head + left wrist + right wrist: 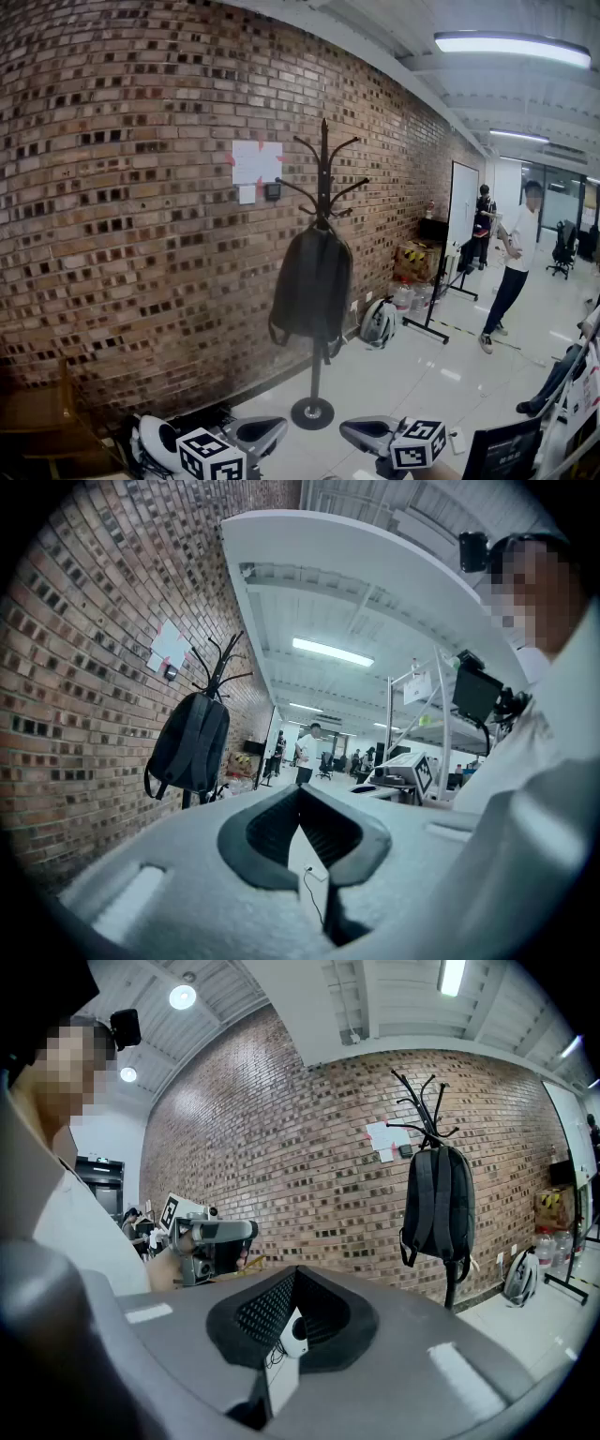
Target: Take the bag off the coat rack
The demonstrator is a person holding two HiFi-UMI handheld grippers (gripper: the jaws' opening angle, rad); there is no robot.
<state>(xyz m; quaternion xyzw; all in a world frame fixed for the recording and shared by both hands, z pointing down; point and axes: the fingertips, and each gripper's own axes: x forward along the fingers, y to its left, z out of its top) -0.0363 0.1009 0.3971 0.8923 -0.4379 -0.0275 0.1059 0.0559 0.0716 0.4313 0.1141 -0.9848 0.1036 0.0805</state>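
We face a brick wall (122, 234) filling the left of the frame. At centre, a black rack (323, 164) carries a dark bag (312, 286), its contents unseen. Along the head view's bottom edge, our left gripper (301, 794) and right gripper (295, 1274) are closed and empty, well apart from the bag.

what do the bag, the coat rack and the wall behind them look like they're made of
The bag looks like dark woven fabric, probably nylon or polyester, with a matte finish; it sags and hangs limp. The coat rack is likely metal with a black painted finish: it has a thin pole, slim curved hooks and a round base. The wall is exposed brick, rough and matte, with visible mortar joints.
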